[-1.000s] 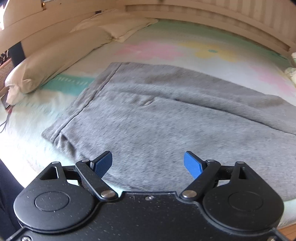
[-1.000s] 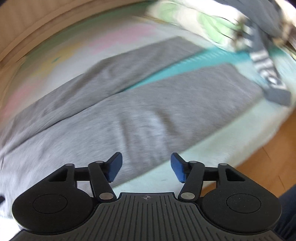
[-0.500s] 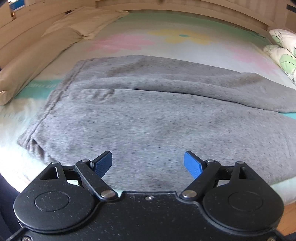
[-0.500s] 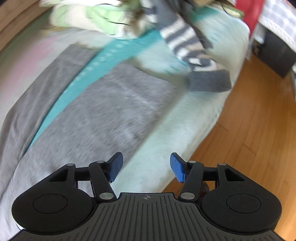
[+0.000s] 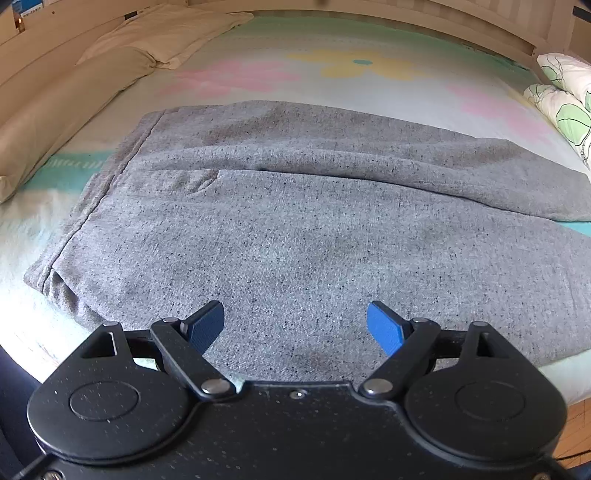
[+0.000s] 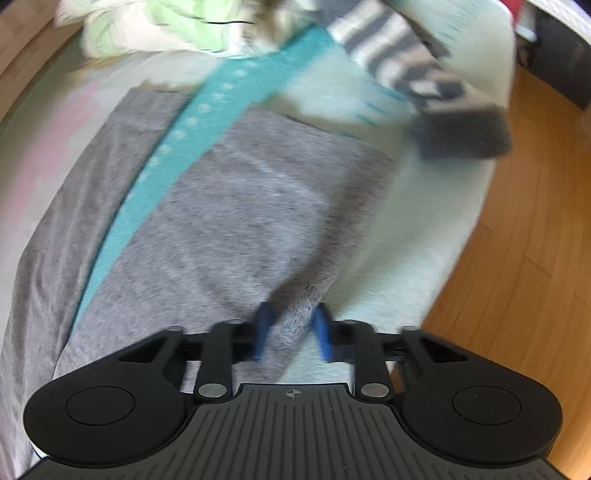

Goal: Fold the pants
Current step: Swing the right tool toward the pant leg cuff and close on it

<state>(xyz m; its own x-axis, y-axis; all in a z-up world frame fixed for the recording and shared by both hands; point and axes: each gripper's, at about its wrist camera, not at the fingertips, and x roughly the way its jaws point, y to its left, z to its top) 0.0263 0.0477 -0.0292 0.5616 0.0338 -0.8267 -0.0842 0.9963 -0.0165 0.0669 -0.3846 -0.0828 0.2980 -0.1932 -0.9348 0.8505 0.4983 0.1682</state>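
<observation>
Grey sweatpants point(image 5: 295, 221) lie flat on the bed, waistband at the left, legs running off to the right. My left gripper point(image 5: 295, 325) is open and empty just above the near edge of the pants' upper part. In the right wrist view the two legs point(image 6: 240, 206) lie apart with a teal stripe of the sheet between them. My right gripper point(image 6: 291, 328) has closed on the near edge of the nearer leg, by its cuff; grey fabric bunches between the blue fingers point(image 6: 264, 325). This view is blurred.
Beige pillows point(image 5: 74, 96) lie along the headboard at the left. A leaf-print duvet point(image 5: 565, 99) is bunched at the right, also in the right wrist view point(image 6: 166, 26). A striped grey garment point(image 6: 424, 81) lies near the leg cuffs. Wooden floor point(image 6: 524, 258) lies beyond the bed edge.
My right gripper swung along the leg toward the cuff end and closed from open onto the leg's near edge. My left gripper shifted slightly right over the waist area and stayed open.
</observation>
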